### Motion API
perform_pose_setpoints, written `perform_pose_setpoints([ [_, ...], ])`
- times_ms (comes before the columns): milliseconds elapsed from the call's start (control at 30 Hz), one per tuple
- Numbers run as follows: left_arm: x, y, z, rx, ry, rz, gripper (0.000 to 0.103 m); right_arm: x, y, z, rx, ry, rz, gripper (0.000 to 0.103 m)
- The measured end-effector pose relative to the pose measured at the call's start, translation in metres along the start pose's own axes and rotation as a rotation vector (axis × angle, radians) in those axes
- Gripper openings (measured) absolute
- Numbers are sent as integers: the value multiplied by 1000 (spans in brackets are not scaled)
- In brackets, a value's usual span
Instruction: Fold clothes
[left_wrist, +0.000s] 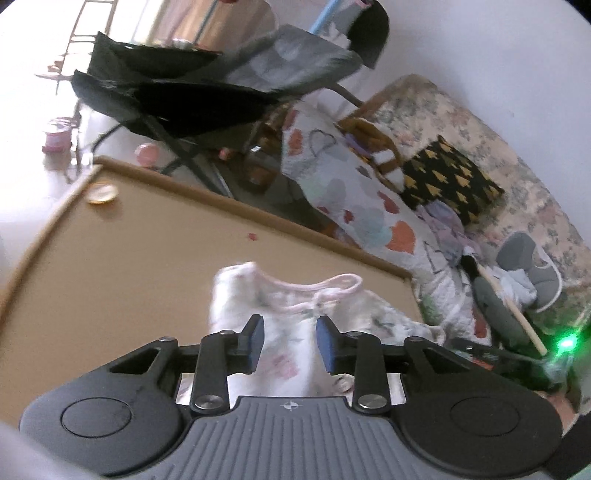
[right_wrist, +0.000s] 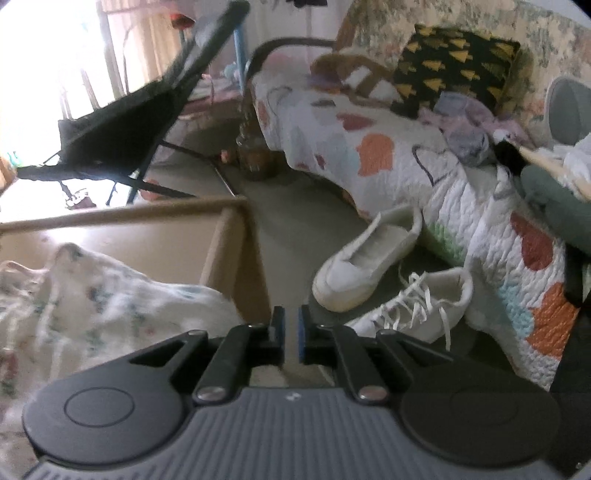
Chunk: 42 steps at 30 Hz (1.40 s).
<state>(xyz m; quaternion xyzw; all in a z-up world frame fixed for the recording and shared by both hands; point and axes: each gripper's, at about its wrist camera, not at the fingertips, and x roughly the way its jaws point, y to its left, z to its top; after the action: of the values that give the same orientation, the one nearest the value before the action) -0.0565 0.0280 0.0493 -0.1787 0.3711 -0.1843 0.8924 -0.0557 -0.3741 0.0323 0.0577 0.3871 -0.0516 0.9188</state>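
A white floral garment (left_wrist: 295, 306) with a pink-trimmed neckline lies crumpled on the tan table (left_wrist: 147, 240), near its right corner. My left gripper (left_wrist: 290, 332) hovers just over it, its blue pads apart. The cloth shows in the gap beneath them and neither pad presses on it. In the right wrist view the same garment (right_wrist: 110, 295) lies at the lower left on the table (right_wrist: 147, 236). My right gripper (right_wrist: 291, 325) is past the table's corner, over the floor. Its pads are almost together with nothing between them.
A round gold object (left_wrist: 102, 194) and a red speck (left_wrist: 252, 236) lie on the table. A black folding chair (left_wrist: 166, 103) stands beyond it. A bed with a heart quilt (right_wrist: 369, 147) and a black pillow (right_wrist: 454, 62) is to the right. Two white sneakers (right_wrist: 362, 258) lie on the floor.
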Motion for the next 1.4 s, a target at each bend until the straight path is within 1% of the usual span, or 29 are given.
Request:
perform_pose_setpoints([
  [133,-18,16,-12,-44,4,31,35,-28,22,-3,-26,-13,65,7],
  [233,-28,27,-22,-81,-4,50,35,-46,46,-12,-54,-2,122,12],
  [300,-32,34,-29,-103,-1,59,35,-57,67,-19,-81,7,167,17],
  [533,-41,48,-44,-136,-9,73,35,-83,147,-33,-187,36,339,23],
  [667,-44,58,-51,-157,-4,64,35,-86,188,-35,-238,59,400,26],
  [833,-45,65,-55,-169,2,57,35,-82,224,-38,-273,91,421,26],
  [1033,-46,69,-59,-187,0,30,35,-85,244,-40,-278,107,414,26],
  [1133,-46,69,-60,-184,2,27,35,-86,253,-42,-288,104,404,30],
  [1200,-46,70,-60,-183,3,29,35,-85,260,-42,-291,103,398,35],
  [1267,-46,71,-61,-190,3,27,35,-84,268,-43,-296,110,387,37],
  [1400,-47,73,-61,-205,2,24,35,-76,282,-45,-319,128,359,38],
])
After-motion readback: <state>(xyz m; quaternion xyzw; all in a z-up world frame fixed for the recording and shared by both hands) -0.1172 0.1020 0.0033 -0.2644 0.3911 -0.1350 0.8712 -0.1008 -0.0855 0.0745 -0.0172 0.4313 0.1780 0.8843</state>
